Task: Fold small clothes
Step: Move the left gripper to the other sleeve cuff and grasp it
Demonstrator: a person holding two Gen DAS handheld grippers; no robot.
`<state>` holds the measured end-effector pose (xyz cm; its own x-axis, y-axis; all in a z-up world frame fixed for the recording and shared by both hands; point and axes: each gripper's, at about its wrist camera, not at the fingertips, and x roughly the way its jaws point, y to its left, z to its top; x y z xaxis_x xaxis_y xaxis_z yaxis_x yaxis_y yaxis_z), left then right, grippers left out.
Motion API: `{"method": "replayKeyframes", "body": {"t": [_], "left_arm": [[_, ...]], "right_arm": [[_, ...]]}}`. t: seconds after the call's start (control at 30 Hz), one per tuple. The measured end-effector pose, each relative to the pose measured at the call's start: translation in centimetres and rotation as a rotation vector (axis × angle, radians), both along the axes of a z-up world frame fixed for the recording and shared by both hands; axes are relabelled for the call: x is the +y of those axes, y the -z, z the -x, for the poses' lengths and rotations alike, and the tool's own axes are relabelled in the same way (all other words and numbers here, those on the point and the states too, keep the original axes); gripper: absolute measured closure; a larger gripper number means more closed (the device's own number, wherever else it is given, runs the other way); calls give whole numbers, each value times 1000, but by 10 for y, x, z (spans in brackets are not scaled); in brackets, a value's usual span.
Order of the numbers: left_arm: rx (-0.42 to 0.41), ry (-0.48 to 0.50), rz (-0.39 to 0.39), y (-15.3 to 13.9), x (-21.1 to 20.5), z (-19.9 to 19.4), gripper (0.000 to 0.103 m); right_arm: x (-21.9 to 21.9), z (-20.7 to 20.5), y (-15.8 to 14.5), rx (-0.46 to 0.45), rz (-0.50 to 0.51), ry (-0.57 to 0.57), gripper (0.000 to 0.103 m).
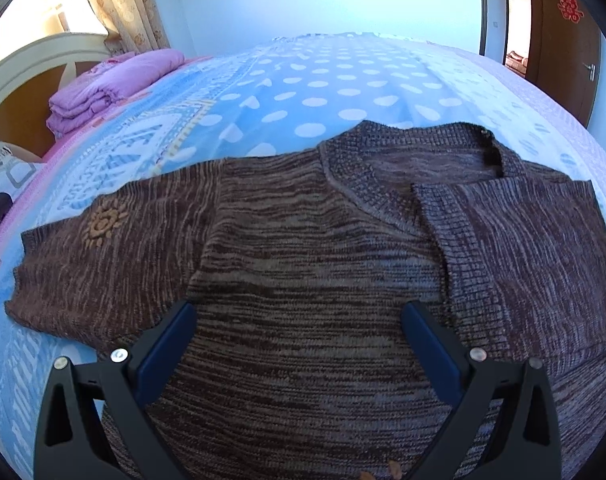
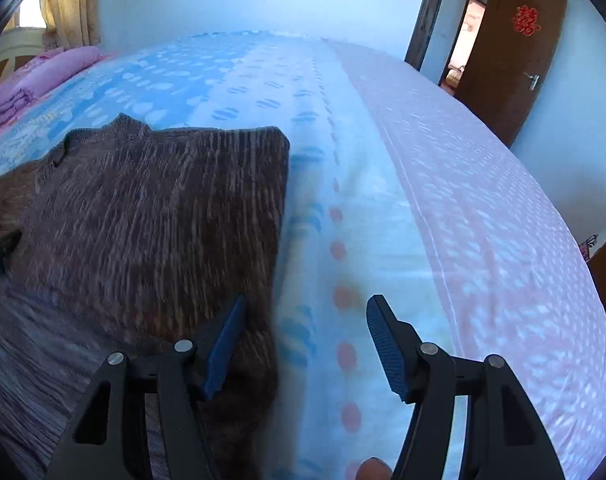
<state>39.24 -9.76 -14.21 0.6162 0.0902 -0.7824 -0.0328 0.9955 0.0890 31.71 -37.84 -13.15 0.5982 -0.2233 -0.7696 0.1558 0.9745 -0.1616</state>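
Note:
A brown knitted sweater (image 1: 303, 264) lies flat on the bed, collar toward the far side. Its left sleeve with an orange sun patch (image 1: 103, 224) stretches out to the left. Its right sleeve (image 1: 515, 240) is folded over the body. My left gripper (image 1: 299, 316) is open above the sweater's middle, holding nothing. In the right wrist view the folded sleeve side of the sweater (image 2: 151, 216) fills the left. My right gripper (image 2: 303, 312) is open over the sweater's right edge, its left fingertip (image 2: 227, 332) above the knit and the right one above the sheet.
The bed has a blue polka-dot sheet (image 1: 343, 88) with a pale pink strip (image 2: 483, 200) on the right. Folded purple bedding (image 1: 103, 88) lies by the headboard at the far left. A brown door (image 2: 511, 56) stands open at the far right.

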Motion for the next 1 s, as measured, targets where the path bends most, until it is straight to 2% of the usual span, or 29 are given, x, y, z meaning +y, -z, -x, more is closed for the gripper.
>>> {"method": "replayKeyframes", "body": {"t": [0.1,0.17,0.23,0.33,0.43,0.5,0.57,0.63,0.8,1.0], "left_arm": [[2,-10,35,-2,6,1,0],[20,-25,29,-6,14,4,0],[-4,-32,11,-15,28,13,0],[-56,-36,-41,-31,53,28,0],[-86,-82,-135,-37,88,36,0],[-91,-136,-167,-36,119,39,0],[-74,-197,-168,-34,155,45,0],[-67,-253,-157,-33,190,51,0],[-43,-351,-164,-25,248,59,0],[-23,-449,-110,-20,297,65,0]], "right_arm": [[-1,11,-6,15,18,20,38],[7,16,-21,-17,53,24,38],[21,18,-41,-82,52,-31,37],[49,5,-52,-100,-4,-113,37],[84,-11,-44,-94,-53,-195,37],[104,-20,-29,-61,-73,-241,37],[125,-22,-4,8,-62,-278,37],[129,-14,9,-32,-43,-259,36],[117,-18,11,-27,-109,-231,28],[123,-13,10,-38,-81,-229,27]]}}
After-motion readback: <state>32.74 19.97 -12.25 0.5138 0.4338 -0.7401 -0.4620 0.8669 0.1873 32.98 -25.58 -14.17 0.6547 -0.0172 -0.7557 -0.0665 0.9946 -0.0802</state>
